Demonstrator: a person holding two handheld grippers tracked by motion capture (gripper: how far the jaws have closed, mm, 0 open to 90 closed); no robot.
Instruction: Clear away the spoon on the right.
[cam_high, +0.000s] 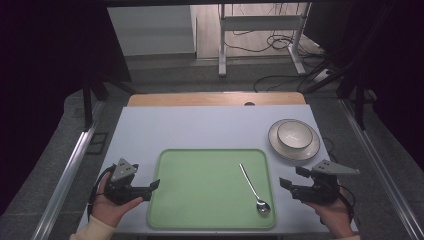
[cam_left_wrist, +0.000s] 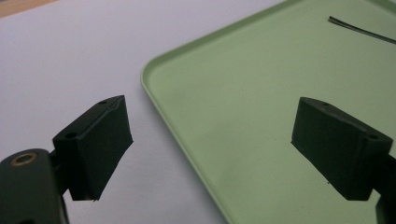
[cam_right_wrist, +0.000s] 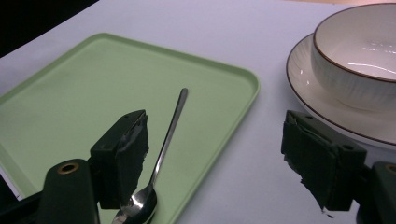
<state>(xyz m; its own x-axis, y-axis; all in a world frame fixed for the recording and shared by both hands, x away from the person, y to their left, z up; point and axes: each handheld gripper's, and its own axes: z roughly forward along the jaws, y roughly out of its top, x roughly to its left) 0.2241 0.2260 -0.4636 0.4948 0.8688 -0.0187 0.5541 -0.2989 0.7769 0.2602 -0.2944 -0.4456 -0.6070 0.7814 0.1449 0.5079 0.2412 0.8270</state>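
The spoon (cam_high: 252, 189) lay on the green tray (cam_high: 200, 190), in the tray's right half, bowl end toward the person and near the tray's front right corner, handle running away and slightly to the left. It lay flat, touched by neither gripper. In the right gripper view the spoon (cam_right_wrist: 161, 151) showed its polished bowl at the lower edge, just beside that gripper's left-hand jaw, with the handle reaching up across the tray (cam_right_wrist: 70, 93).

The right gripper (cam_high: 286, 183) was held in the person's right hand (cam_high: 332, 212) over the table (cam_high: 200, 127), just off the tray's right edge and near the spoon's bowl. Its jaws stood well apart and gripped nothing.

The left gripper (cam_high: 154, 186) was held in the left hand (cam_high: 111, 210) at the tray's left edge, jaw tips reaching just over the rim. Its jaws also stood wide apart and empty. In the left gripper view one jaw stood over the bare table (cam_left_wrist: 70, 56) and the other over the tray (cam_left_wrist: 252, 93), with the tray's rounded corner between them; the far end of the spoon handle (cam_left_wrist: 362, 31) showed at the upper right.

A white bowl (cam_high: 295, 135) with a dark rim sat on a matching plate (cam_high: 311, 149) on the table beyond the right gripper, clear of the tray. In the right gripper view the bowl (cam_right_wrist: 355, 65) and plate (cam_right_wrist: 322, 105) stood beyond the right-hand jaw.
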